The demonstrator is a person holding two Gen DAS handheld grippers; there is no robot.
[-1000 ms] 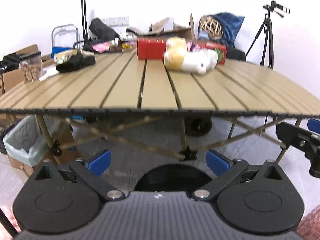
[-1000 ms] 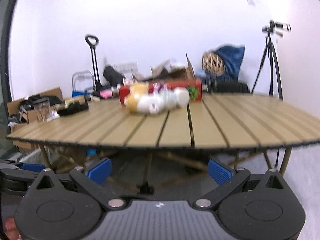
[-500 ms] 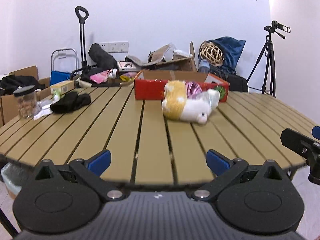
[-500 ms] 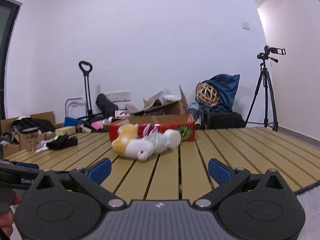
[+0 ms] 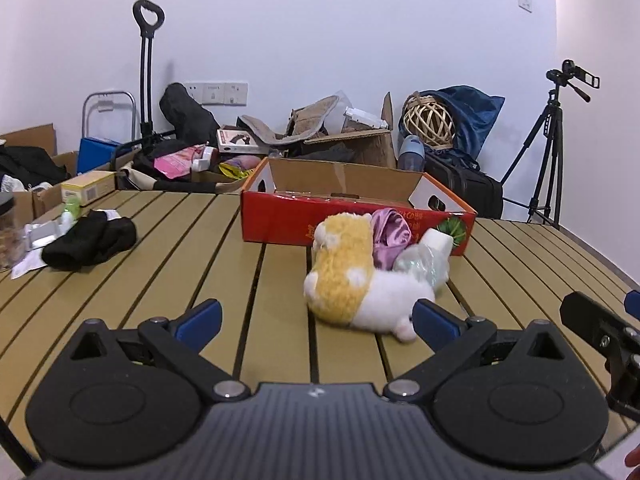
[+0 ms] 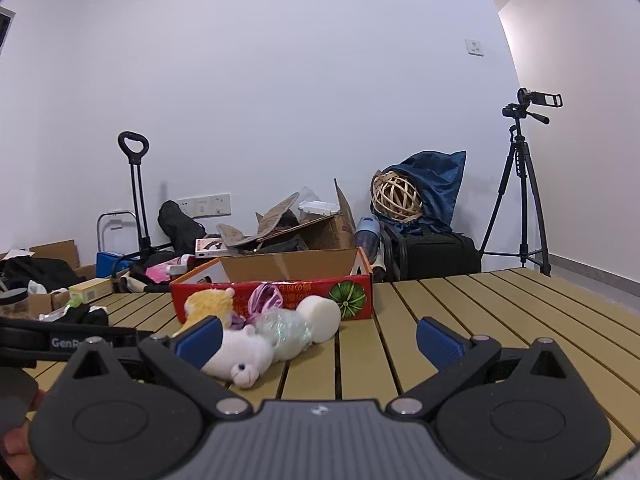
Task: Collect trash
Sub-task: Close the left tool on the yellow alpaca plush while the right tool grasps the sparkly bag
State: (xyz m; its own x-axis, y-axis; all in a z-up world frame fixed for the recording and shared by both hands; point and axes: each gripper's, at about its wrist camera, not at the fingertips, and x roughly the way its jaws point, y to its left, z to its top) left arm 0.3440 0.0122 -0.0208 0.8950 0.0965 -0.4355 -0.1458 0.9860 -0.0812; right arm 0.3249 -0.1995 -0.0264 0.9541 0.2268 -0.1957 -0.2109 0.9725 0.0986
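Both grippers, left gripper (image 5: 316, 320) and right gripper (image 6: 318, 338), had jaws spread, holding nothing; plush toy (image 5: 352, 288) and crumpled plastic (image 6: 284, 330) lay on table (image 5: 160, 264) before red box (image 6: 280, 294); black cloth (image 5: 90, 240) clear only in left view

White lettering "GenR", cut off past those letters, on the black body of the left gripper (image 6: 60, 342) at the near left edge of the right wrist view. Yellow print on the front of the red cardboard box (image 5: 276, 216) in the middle of the table, partly hidden by a purple cloth, too small to read for certain, beside a printed green pumpkin picture (image 6: 346, 295) at its right end. Nothing else legible.
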